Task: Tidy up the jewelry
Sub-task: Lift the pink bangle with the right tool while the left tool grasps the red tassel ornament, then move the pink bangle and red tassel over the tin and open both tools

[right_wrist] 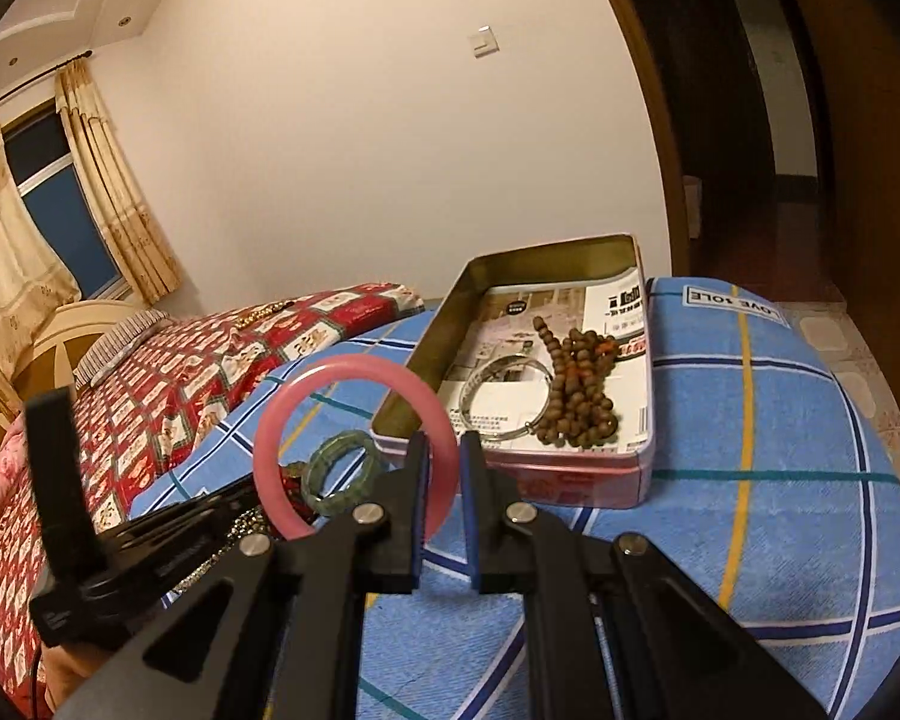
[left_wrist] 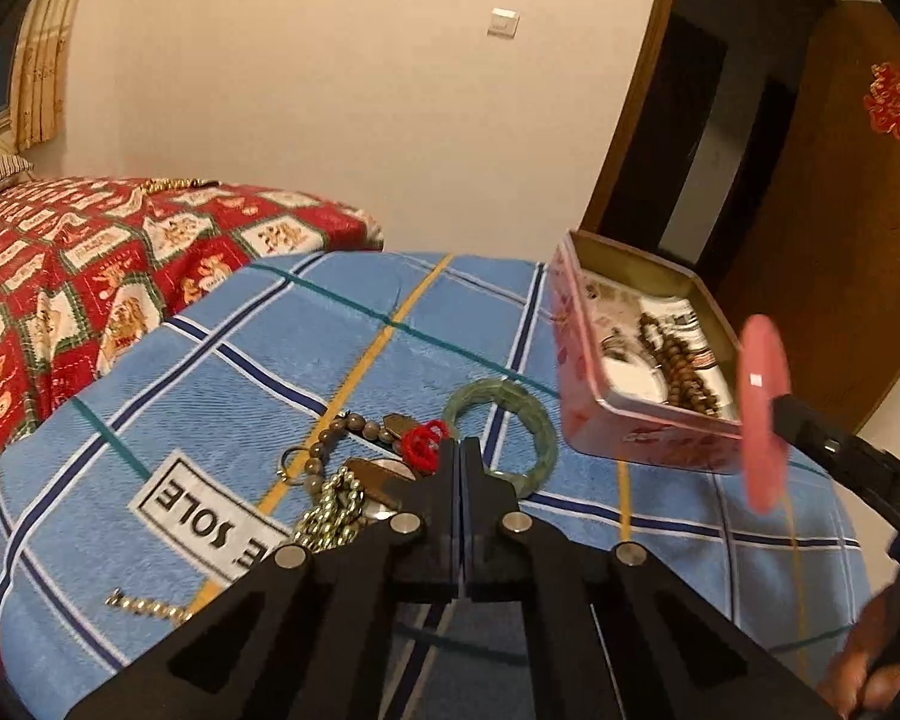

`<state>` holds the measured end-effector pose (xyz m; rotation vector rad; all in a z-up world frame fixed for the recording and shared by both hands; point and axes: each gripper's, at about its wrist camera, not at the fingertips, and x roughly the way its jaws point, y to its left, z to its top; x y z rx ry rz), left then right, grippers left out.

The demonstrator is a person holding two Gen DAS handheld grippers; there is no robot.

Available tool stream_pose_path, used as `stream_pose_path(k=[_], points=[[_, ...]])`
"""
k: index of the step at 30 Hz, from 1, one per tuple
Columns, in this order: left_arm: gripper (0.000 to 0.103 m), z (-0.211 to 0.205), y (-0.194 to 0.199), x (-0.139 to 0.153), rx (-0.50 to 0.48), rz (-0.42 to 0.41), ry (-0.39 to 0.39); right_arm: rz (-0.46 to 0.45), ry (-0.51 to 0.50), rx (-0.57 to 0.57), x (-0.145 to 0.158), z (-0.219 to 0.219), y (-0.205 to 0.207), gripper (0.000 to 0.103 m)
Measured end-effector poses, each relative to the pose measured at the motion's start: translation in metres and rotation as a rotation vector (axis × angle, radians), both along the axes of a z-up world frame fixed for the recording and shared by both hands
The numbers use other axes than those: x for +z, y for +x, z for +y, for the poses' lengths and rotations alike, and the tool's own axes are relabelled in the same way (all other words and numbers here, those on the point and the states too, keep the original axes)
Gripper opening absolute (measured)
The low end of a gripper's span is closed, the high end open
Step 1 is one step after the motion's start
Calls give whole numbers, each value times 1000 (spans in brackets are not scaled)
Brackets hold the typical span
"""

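Note:
My right gripper (right_wrist: 445, 450) is shut on a pink bangle (right_wrist: 306, 396), held in the air just left of an open pink tin (right_wrist: 546, 483). The bangle shows edge-on in the left wrist view (left_wrist: 765, 414). The tin (left_wrist: 576, 348) holds a brown bead string (right_wrist: 576, 396) and a silver bangle (right_wrist: 498, 402). My left gripper (left_wrist: 461, 450) is shut and empty, low over a pile of jewelry: a green bangle (left_wrist: 510, 414), a red knot (left_wrist: 423, 441), grey beads (left_wrist: 330, 438) and a gold chain (left_wrist: 330, 510).
Everything lies on a blue checked cloth (left_wrist: 270, 348) over a bed. A red patterned quilt (left_wrist: 78, 258) covers the bed's left part. A wooden door (left_wrist: 840, 210) stands at the right. My left gripper also shows in the right wrist view (right_wrist: 150, 540).

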<state>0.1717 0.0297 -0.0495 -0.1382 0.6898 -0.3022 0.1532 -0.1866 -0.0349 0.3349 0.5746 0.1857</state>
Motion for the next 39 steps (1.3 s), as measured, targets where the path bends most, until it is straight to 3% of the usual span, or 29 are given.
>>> stream_pose_path(k=[5,9,16,17,19,20,22,27,28,29,30,32,35,37,39], points=[[0,9,-6,3,33,-18,4,-5,5,-8,0,-4,-3,13],[2,6,2,-6,12,79,-13,-3,-3,-7,0,-2,-3,13],[5,3,7,-9,39,65,44,1,4,-6,0,-3,-1,13],[10,3,7,-9,37,64,49,1,5,-3,0,-3,-1,13],[34,0,10,-10,38,58,68,2,2,0,0,-2,-1,13],[51,-1,10,-10,51,53,77,3,2,1,0,-2,-1,13],[58,1,10,-10,71,38,71,4,4,1,0,-2,-1,13],[57,2,15,-11,79,41,65,6,9,0,0,-3,-1,13],[53,1,15,-11,76,38,75,6,10,0,0,-2,-1,13],[38,0,16,-12,68,42,79,7,10,0,0,-2,0,13],[28,-1,18,-13,60,58,83,8,11,0,0,-2,0,13],[28,-1,24,-19,59,99,86,10,13,-1,0,-3,0,13],[26,-2,23,-19,61,100,93,11,15,-5,-1,-3,0,13],[5,-3,21,-18,49,91,96,13,17,-6,-1,-4,1,13],[4,-2,17,-14,51,60,88,11,17,-8,-1,-4,1,13]])
